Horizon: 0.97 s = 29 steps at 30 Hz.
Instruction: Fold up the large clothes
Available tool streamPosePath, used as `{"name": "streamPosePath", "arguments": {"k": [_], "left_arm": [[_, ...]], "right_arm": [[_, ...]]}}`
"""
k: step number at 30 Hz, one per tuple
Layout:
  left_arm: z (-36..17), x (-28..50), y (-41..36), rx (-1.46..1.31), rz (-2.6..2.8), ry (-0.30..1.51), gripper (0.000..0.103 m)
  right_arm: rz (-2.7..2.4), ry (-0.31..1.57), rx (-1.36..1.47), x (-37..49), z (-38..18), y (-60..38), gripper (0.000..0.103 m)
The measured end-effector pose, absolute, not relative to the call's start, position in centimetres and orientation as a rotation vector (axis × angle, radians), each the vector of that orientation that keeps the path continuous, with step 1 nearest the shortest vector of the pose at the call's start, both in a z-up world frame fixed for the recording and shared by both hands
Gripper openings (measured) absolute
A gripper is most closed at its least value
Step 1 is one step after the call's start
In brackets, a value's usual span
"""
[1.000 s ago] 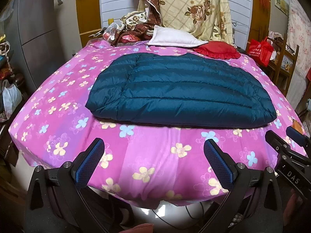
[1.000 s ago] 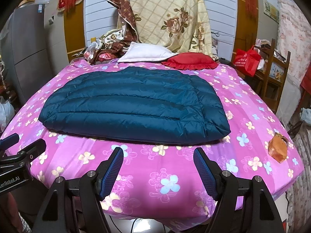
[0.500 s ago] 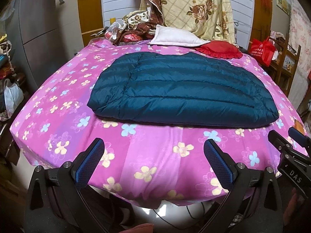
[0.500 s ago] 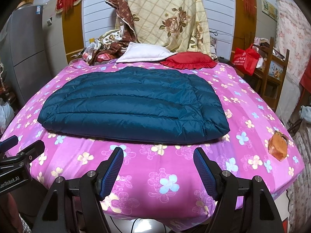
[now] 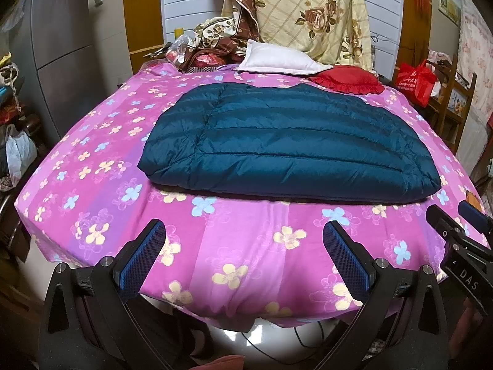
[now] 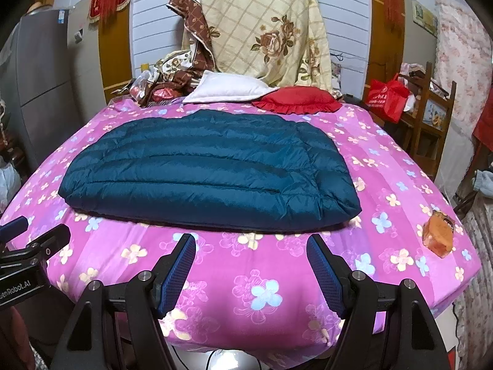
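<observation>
A dark teal quilted down jacket (image 5: 286,141) (image 6: 209,172) lies folded flat in the middle of a bed with a pink flowered sheet (image 5: 246,246) (image 6: 262,277). My left gripper (image 5: 243,256) hangs open before the bed's near edge, short of the jacket, with nothing between its blue pads. My right gripper (image 6: 251,268) is open too, just in front of the jacket's near hem and empty. Each gripper shows at the side of the other's view: the right one at the right edge of the left wrist view, the left one at the left edge of the right wrist view.
A white pillow (image 5: 280,58) and a red cushion (image 5: 348,81) lie at the bed's far end, under a hanging floral quilt (image 6: 262,27). An orange packet (image 6: 439,236) sits on the sheet at the right. A red bag (image 6: 386,98) and wooden shelves stand right of the bed, a grey fridge (image 5: 58,49) to the left.
</observation>
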State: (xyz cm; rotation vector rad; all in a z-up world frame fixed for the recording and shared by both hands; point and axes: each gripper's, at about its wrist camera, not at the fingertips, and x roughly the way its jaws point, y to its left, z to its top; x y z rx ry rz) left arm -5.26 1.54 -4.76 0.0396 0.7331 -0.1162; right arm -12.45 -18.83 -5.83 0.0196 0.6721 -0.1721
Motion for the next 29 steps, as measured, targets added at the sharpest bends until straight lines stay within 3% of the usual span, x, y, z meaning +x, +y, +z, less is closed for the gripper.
{"name": "streamPosePath", "arguments": {"k": [29], "left_arm": [[-3.92, -5.32, 1.17, 0.033, -0.127, 0.703, 0.102]], "right_arm": [[-0.183, 0.697, 0.018, -11.84, -6.32, -18.9, 0.072]]}}
